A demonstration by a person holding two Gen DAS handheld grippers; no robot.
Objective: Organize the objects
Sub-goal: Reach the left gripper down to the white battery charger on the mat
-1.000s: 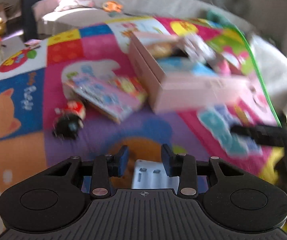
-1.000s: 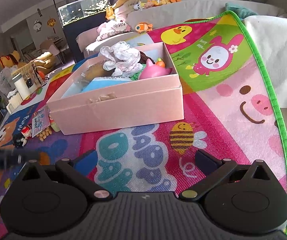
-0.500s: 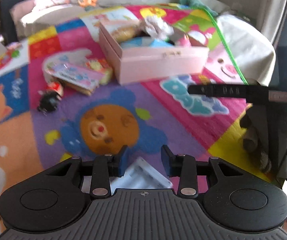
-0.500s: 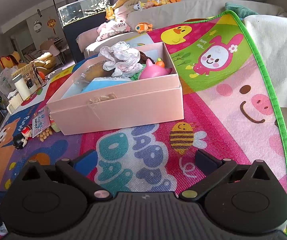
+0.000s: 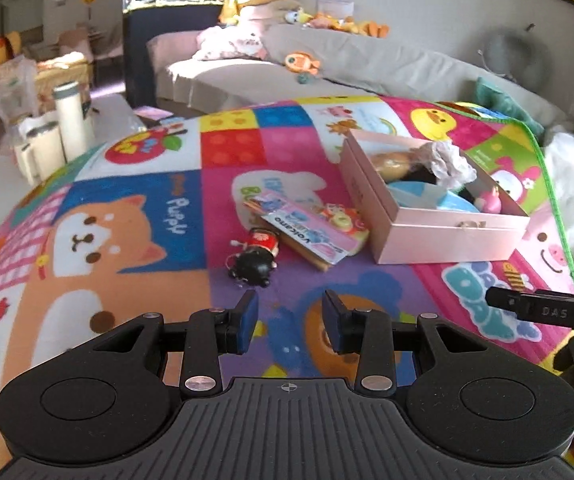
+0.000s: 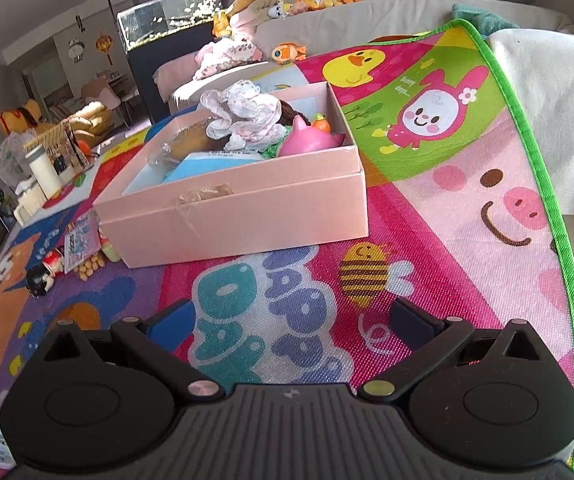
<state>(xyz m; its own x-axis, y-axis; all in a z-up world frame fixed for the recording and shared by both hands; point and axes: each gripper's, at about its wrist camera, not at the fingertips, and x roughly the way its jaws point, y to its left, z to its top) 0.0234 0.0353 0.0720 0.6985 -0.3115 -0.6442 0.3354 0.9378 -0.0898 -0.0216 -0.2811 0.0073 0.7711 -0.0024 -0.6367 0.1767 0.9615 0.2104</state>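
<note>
Left tongs [image 5: 290, 326]: jaws parted by a narrow gap, blue pads facing each other with nothing between them — only the play mat [image 5: 135, 240] shows through the gap. Right tongs [image 6: 289, 318]: jaws spread wide, likewise empty, held over the mat's lettering.

Pink box [image 6: 239, 204] sits on the mat at 12 o'clock from the right tongs; in the left wrist view it lies at 2 o'clock. It is open-topped and holds a crumpled white cloth [image 6: 247, 114], a pink toy [image 6: 307, 142], a blue item [image 6: 207, 164] and a brown item partly hidden beneath the cloth.

Loose on the mat, just beside the box's left end: a flat booklet [image 5: 307, 232] lying tilted over a thin board. A small doll [image 5: 257, 258] with a red body and black head lies on its side at 11 o'clock from the left tongs, near the booklet — whether the two touch cannot be told.

The tip of the right tool enters the left wrist view at 3 o'clock.
</note>
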